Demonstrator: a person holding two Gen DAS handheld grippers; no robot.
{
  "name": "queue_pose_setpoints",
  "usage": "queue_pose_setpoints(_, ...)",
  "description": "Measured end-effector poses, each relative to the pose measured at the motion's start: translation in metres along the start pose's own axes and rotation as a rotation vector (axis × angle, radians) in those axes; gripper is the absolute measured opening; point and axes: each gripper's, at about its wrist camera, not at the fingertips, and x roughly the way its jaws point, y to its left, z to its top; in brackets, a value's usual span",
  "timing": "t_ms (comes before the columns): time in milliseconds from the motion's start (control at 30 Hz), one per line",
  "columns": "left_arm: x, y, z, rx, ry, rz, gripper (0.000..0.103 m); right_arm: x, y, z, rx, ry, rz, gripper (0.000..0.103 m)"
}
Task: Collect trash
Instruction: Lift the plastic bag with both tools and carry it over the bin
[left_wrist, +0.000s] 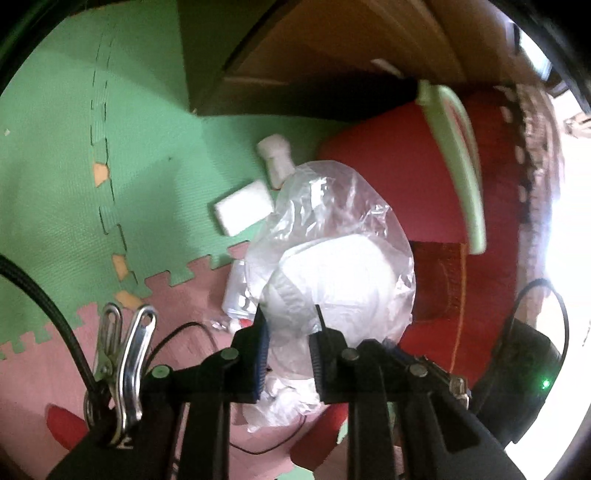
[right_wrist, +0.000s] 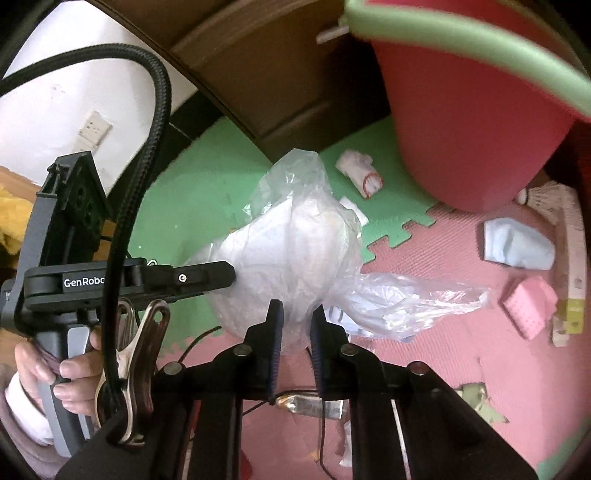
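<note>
Trash bag: a clear, crinkled plastic bag (left_wrist: 332, 236) stuffed with white crumpled waste is hanging above the foam floor, filling the middle of both views.
Left gripper: the black two-finger left gripper (left_wrist: 288, 317) is pinching the bag's lower edge at bottom centre of its own view; in the right wrist view it is reaching in from the left, its finger (right_wrist: 207, 277) pressing into the bag's side, with a person's hand (right_wrist: 62, 365) wrapping the grey handle at lower left.
Right gripper: the right gripper (right_wrist: 297, 314) is clamping the bag's plastic between its blue-padded fingers at bottom centre.
Floor: green and pink interlocking foam mats (left_wrist: 55, 192) are lying beneath the bag.
Loose trash: a white rectangular block (left_wrist: 243, 210) and a white rolled wad (left_wrist: 275, 158) are lying on the green mat just left of the bag; a pale blue crumpled mask (right_wrist: 517, 247) and a pink dotted block (right_wrist: 532, 306) are lying on the pink mat at right.
Bin: a red bucket with a pale green rim (right_wrist: 472, 122) is occupying the upper right.
</note>
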Motion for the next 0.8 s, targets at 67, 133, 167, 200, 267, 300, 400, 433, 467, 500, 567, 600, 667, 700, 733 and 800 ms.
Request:
queue_pose_setpoints(67, -0.013, -0.011, -0.007, 0.017, -0.018, -0.011, 0.020, -0.018, 0.005, -0.004, 0.001, -0.030, 0.004, 0.017)
queue_pose_setpoints(133, -0.024, -0.021, -0.013, 0.034, -0.032, -0.020, 0.020, -0.034, 0.008, -0.008, 0.002, -0.054, 0.008, 0.017)
queue_pose_setpoints(167, -0.031, -0.026, -0.018, 0.043, -0.042, -0.028, 0.020, -0.043, 0.011, -0.010, -0.003, -0.070, 0.009, 0.017)
queue_pose_setpoints(200, -0.037, -0.031, -0.021, 0.048, -0.048, -0.036, 0.020, -0.049, 0.014, -0.013, -0.008, -0.081, 0.008, 0.017)
queue_pose_setpoints(267, -0.048, -0.043, -0.027, 0.059, -0.063, -0.052, 0.020, -0.065, 0.018, -0.017, -0.016, -0.111, 0.009, 0.017)
queue_pose_setpoints(300, -0.053, -0.048, -0.029, 0.065, -0.070, -0.058, 0.020, -0.073, 0.020, -0.018, -0.019, -0.124, 0.010, 0.017)
queue_pose_setpoints(400, -0.071, -0.069, -0.037, 0.088, -0.096, -0.075, 0.020, -0.101, 0.025, -0.024, -0.030, -0.166, 0.015, 0.017)
queue_pose_setpoints(433, -0.075, -0.075, -0.038, 0.096, -0.102, -0.078, 0.020, -0.109, 0.026, -0.025, -0.034, -0.180, 0.015, 0.017)
queue_pose_setpoints(467, -0.081, -0.085, -0.041, 0.108, -0.111, -0.082, 0.020, -0.121, 0.028, -0.027, -0.039, -0.196, 0.015, 0.017)
queue_pose_setpoints(500, -0.086, -0.092, -0.044, 0.118, -0.116, -0.083, 0.020, -0.129, 0.029, -0.028, -0.041, -0.207, 0.015, 0.017)
queue_pose_setpoints(567, -0.095, -0.109, -0.050, 0.146, -0.127, -0.084, 0.020, -0.146, 0.029, -0.031, -0.046, -0.236, 0.014, 0.017)
queue_pose_setpoints(600, -0.099, -0.116, -0.051, 0.157, -0.131, -0.084, 0.020, -0.150, 0.028, -0.031, -0.046, -0.246, 0.015, 0.017)
queue_pose_setpoints(667, -0.106, -0.131, -0.055, 0.177, -0.143, -0.084, 0.020, -0.166, 0.027, -0.033, -0.046, -0.273, 0.017, 0.017)
queue_pose_setpoints(700, -0.109, -0.137, -0.056, 0.185, -0.149, -0.085, 0.020, -0.169, 0.025, -0.031, -0.046, -0.282, 0.018, 0.017)
queue_pose_setpoints(733, -0.111, -0.143, -0.057, 0.194, -0.154, -0.086, 0.020, -0.175, 0.024, -0.032, -0.046, -0.293, 0.020, 0.017)
queue_pose_setpoints(800, -0.115, -0.157, -0.057, 0.216, -0.164, -0.089, 0.020, -0.187, 0.023, -0.031, -0.046, -0.313, 0.019, 0.017)
